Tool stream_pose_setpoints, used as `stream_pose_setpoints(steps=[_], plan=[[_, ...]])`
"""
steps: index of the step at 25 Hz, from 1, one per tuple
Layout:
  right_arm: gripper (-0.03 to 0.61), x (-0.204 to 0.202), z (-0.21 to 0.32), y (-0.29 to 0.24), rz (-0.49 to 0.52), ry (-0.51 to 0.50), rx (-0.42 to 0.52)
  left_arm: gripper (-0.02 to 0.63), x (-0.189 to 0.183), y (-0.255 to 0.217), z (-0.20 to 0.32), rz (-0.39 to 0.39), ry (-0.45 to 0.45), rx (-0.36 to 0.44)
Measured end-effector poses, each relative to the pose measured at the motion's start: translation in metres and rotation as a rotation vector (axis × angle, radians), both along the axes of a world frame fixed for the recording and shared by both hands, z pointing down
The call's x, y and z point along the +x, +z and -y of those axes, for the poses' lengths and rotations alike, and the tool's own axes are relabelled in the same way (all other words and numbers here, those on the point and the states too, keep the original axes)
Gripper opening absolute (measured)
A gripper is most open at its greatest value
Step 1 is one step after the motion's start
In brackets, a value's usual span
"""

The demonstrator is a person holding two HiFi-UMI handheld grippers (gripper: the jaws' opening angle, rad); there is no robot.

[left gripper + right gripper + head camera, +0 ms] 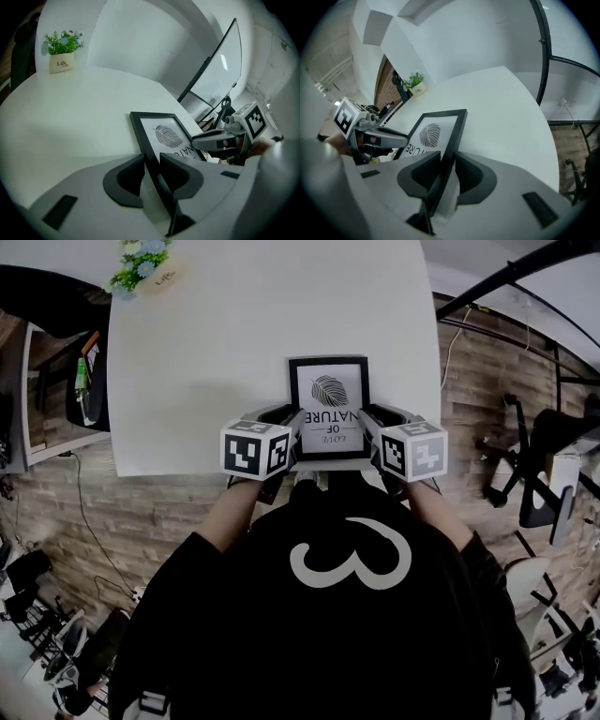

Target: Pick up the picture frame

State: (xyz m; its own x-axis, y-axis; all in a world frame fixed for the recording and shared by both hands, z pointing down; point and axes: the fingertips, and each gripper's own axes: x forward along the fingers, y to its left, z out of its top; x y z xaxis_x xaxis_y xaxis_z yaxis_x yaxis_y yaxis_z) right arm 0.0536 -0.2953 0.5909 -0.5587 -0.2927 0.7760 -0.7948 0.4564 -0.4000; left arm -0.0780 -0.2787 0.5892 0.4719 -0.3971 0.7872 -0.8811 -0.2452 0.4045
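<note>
Closest to the head camera is the person's black top (234, 634), marked with a white looped figure like a 3. Just past it, the frame (328, 395) sits at the near edge of the white table (206, 362), its leaf end pointing away from the person; whether it has left the tabletop I cannot tell.

Each gripper has a side rail. The left gripper (151, 164) has its jaws set on the frame's left rail, pads against it on both faces. The right gripper (447, 164) is clamped the same way on the right rail.

I judge the frame light and stiff, a thin black moulding round a glazed print. The glass would be the fragile part, and smooth rails could slip in narrow pads. Holding both side rails opposite each other, as here, looks sound: it keeps the frame from twisting and keeps the pads off the glass. An even lift from both sides would avoid racking the corners.

On the print, below a leaf drawing, OF and NATURE can be read, with a smaller line that looks like LOVE. Far off on the table, a small pot (61, 63) of flowers is lettered "Life"
</note>
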Motion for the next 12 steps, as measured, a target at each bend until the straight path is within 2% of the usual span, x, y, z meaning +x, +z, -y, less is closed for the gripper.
stream_pose_setpoints(steps=[6, 12], plan=[[0.104, 0.0001, -0.0006, -0.0006, 0.021, 0.036, 0.020, 0.109, 0.0016, 0.0009, -0.0002, 0.032, -0.001, -0.005], [0.097, 0.0004, -0.0005, -0.0011, 0.023, 0.070, 0.014, 0.104, 0.0009, 0.0001, -0.0003, 0.030, -0.014, -0.002]])
